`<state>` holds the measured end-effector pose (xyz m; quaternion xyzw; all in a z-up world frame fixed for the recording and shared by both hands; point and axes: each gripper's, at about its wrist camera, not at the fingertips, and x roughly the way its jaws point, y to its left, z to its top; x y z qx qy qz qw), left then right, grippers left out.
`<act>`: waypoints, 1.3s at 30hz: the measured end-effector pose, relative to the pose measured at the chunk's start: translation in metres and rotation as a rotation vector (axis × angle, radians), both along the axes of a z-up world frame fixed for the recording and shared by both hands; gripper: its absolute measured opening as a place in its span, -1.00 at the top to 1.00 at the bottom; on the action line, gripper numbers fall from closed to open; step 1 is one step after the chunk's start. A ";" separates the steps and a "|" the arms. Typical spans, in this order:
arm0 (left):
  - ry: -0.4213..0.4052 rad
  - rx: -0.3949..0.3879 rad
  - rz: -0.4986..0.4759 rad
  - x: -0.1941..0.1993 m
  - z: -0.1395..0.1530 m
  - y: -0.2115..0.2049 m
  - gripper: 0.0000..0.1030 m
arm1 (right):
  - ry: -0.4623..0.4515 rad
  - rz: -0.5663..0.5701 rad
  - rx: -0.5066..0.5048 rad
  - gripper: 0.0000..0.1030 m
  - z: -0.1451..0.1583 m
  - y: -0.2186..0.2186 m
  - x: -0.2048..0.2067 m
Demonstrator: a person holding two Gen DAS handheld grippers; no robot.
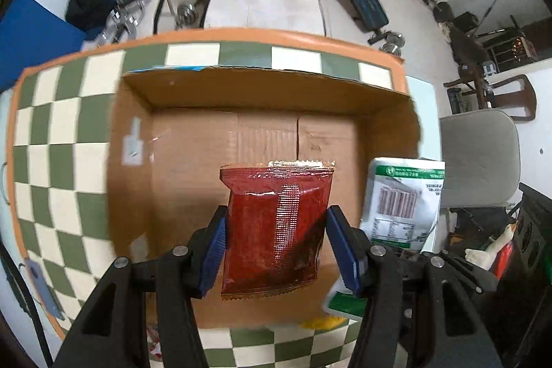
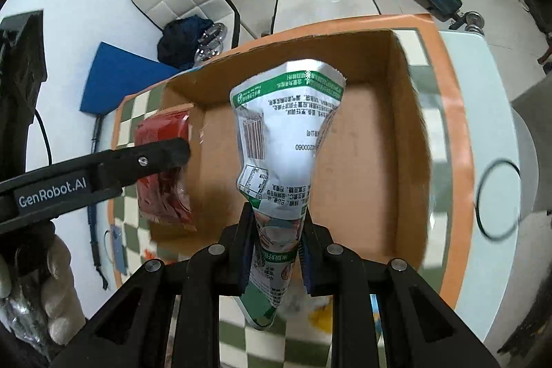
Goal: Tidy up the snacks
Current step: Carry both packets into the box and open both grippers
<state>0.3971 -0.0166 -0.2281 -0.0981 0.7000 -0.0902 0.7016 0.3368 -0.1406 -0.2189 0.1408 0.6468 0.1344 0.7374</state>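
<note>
We had left gripper (image 1: 276, 250) clamped on red pack (image 1: 276, 226), right gripper (image 2: 276, 247) pinching white pouch (image 2: 283, 140); both looked light, crinkly, best gripped mid-body, over box (image 1: 138, 126) at frame centre.

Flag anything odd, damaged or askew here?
Minor only. The white-green packet is pinched hard at its lower end by the right gripper, so it crumples and flares upward. The cardboard box has a ragged far rim with torn tape. The red packet in the left gripper looks intact.
</note>
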 end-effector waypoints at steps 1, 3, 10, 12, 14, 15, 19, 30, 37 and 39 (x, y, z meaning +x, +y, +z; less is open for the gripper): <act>0.023 -0.005 -0.004 0.010 -0.012 -0.001 -0.05 | 0.014 0.004 -0.004 0.53 -0.011 0.002 0.012; 0.054 0.006 -0.009 0.023 -0.030 -0.004 -0.05 | 0.038 0.021 -0.022 0.53 -0.039 0.009 0.029; 0.122 0.010 -0.008 0.043 -0.081 -0.006 -0.05 | 0.112 0.063 -0.080 0.53 -0.099 0.021 0.065; 0.135 0.001 -0.002 0.045 -0.089 -0.006 -0.05 | 0.125 0.073 -0.097 0.53 -0.113 0.023 0.070; 0.142 -0.006 0.000 0.044 -0.095 -0.007 -0.05 | 0.140 0.077 -0.101 0.53 -0.123 0.023 0.073; 0.143 -0.003 -0.003 0.044 -0.096 -0.008 -0.05 | 0.143 0.077 -0.103 0.53 -0.126 0.023 0.074; 0.145 0.032 0.001 0.039 -0.098 -0.009 -0.05 | 0.147 0.091 -0.120 0.50 -0.133 0.023 0.077; 0.063 0.068 0.015 0.022 -0.053 0.005 -0.62 | 0.147 0.083 -0.147 -0.66 -0.109 0.013 0.082; -0.021 0.073 0.023 -0.005 -0.006 0.016 -0.68 | 0.096 0.071 -0.172 -0.70 -0.066 0.010 0.058; -0.041 0.073 0.024 -0.012 0.006 0.017 -0.68 | 0.078 0.069 -0.180 -0.70 -0.054 0.011 0.049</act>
